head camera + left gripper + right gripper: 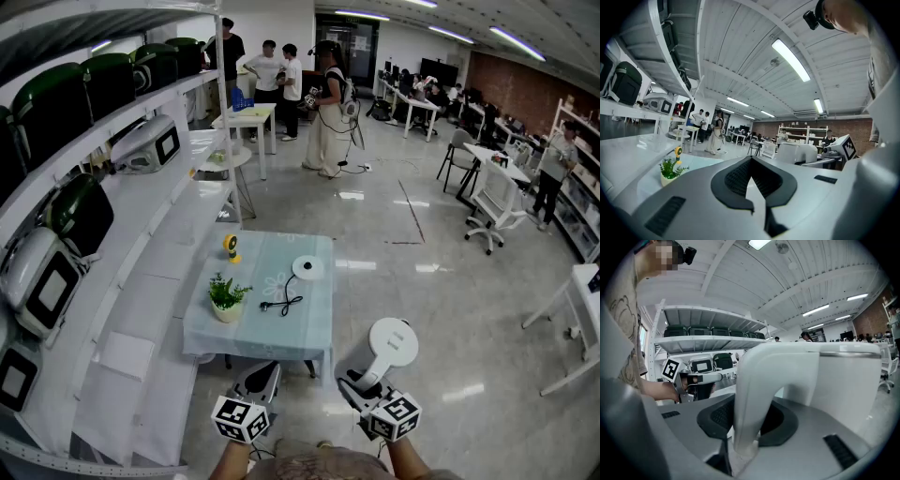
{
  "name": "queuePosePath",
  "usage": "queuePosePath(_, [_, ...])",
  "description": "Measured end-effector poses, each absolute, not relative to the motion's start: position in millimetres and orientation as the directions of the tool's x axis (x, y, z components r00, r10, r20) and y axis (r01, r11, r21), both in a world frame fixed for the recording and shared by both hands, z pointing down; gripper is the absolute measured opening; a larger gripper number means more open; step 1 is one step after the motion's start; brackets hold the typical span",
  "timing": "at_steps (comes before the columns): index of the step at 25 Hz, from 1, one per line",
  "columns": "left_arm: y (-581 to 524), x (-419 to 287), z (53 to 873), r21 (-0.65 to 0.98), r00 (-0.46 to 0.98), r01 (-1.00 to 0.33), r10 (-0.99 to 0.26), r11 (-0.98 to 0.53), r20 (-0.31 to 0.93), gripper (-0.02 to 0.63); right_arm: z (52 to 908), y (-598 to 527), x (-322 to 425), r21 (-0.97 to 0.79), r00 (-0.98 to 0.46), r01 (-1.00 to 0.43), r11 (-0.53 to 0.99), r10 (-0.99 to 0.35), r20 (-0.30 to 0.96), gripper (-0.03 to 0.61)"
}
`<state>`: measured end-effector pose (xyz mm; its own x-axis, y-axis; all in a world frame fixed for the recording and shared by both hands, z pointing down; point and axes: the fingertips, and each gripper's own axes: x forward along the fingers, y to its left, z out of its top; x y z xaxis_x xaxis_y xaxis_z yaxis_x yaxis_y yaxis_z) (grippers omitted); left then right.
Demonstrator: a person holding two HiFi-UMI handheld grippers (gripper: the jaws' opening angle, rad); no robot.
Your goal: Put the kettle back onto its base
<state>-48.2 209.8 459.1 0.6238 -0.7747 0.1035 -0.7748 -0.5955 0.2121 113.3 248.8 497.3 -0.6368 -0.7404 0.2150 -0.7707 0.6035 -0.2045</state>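
Kettle [389, 345], white and upright, hangs above the floor just off the near right corner of the worktop [314, 330]. Its curved handle [752, 394] is clamped between the dark pads of the right claw [356, 380]. The grip sits on the lower part of the handle, and the body rises beyond the jaws. The left claw [259, 382] is held alongside, jaws together with nothing between them, and its marker cube [241, 419] sits just ahead of the person's forearm.

Ahead of both claws stands the low worktop under a pale blue cloth. The round white base [307, 268] lies toward its far right side, bare and well apart from the kettle. A black cord [281, 305] trails from the base toward the middle of the cloth. A small potted plant [227, 298] stands near the left edge, and a little yellow object [231, 247] stands at the far left corner.

White shelving [141, 234] runs along the left wall and carries dark green and white cases. Farther back, a group of people [281, 80] stands by tables, while white desks and chairs line the right side of the polished floor under strip lights.
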Motion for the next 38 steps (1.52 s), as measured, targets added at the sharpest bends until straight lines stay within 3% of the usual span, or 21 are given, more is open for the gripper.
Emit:
queuePosePath(10, [204.8, -63.9, 460.4, 0.201, 0.618, -0.781, -0.779, -0.592, 0.106, 0.018, 490.1, 235.7, 102.9, -0.219, -0.642, -0.764, 0.607, -0.75, 0.16, 0.12])
queuePosePath(38, [136.5, -94.5, 484.7, 0.178, 0.686, -0.726, -0.717, -0.664, 0.122, 0.018, 509.3, 175.8, 67.1, -0.191, -0.571, -0.819, 0.541, -0.8, 0.185, 0.121])
